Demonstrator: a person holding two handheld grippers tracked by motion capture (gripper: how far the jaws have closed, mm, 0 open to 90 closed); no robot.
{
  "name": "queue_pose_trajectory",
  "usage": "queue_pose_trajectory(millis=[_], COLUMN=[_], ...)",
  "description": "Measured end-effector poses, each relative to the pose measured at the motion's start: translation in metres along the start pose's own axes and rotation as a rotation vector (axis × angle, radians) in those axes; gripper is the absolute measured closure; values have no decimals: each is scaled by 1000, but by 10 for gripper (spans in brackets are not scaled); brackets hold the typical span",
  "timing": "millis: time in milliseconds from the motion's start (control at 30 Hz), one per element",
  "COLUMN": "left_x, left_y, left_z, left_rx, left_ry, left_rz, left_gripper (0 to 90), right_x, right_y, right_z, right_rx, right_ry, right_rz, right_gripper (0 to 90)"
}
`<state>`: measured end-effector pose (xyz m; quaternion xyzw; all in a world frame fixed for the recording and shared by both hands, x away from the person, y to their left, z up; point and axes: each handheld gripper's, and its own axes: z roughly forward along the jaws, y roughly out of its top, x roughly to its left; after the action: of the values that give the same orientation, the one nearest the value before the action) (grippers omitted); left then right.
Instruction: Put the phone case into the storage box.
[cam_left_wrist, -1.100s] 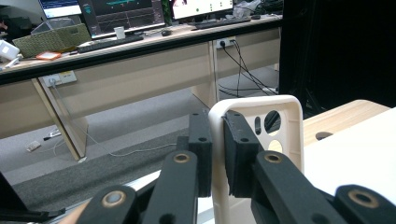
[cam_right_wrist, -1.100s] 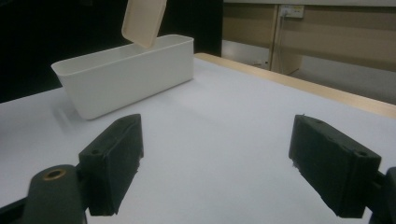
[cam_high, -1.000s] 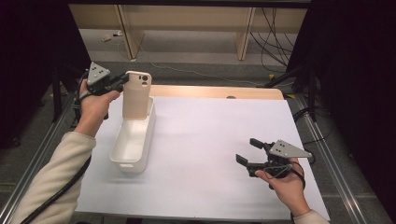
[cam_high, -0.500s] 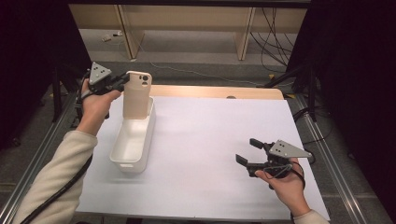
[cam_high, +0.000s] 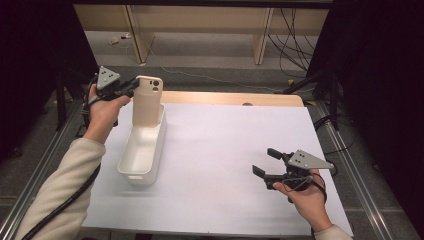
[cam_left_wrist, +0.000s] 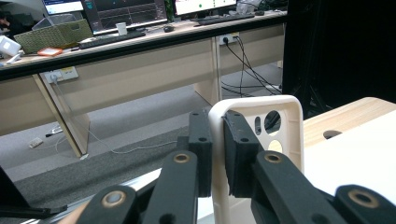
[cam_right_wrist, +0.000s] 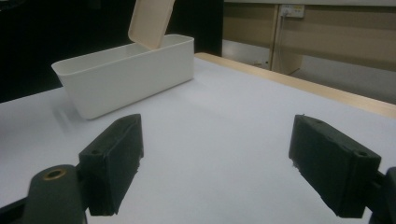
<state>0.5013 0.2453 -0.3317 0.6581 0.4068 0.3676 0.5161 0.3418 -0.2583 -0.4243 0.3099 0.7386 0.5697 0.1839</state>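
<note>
A cream phone case (cam_high: 148, 101) stands upright at the far end of a white oblong bin (cam_high: 142, 147), its lower end inside the bin. My left gripper (cam_high: 134, 86) is shut on the case's upper edge; in the left gripper view both black pads (cam_left_wrist: 238, 154) pinch the case's side wall (cam_left_wrist: 217, 154) beside the camera cutouts. My right gripper (cam_high: 262, 162) rests low over the white mat at the right, open, with nothing between its jaws. From the right gripper view the bin (cam_right_wrist: 126, 74) and the case's lower end (cam_right_wrist: 149, 21) lie ahead to the left.
A white mat (cam_high: 225, 150) covers the wooden table (cam_high: 230, 98). Black curtains stand at both sides. Behind the table are desk legs and cables on the floor (cam_high: 210, 75).
</note>
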Motion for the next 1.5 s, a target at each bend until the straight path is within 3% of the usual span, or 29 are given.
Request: queue_pose_trajectory(millis=[1333,1400,1433,1500], left_x=[6,6,6,6], left_y=[-7,-7,-7,-7], left_z=[14,14,14,15], left_rx=[12,12,12,13], left_ry=[6,6,6,6], left_rz=[1,2,3,5], left_gripper=[822,822,823,823], right_x=[0,-1,-3,-3], right_y=[-1,0,0,0], right_z=[1,0,1,1], right_rx=[-16,-6,-24,-26], right_ry=[8,5,-4,-6], right_rz=[5,-4,-32,-31], right_gripper=[188,186,185,182])
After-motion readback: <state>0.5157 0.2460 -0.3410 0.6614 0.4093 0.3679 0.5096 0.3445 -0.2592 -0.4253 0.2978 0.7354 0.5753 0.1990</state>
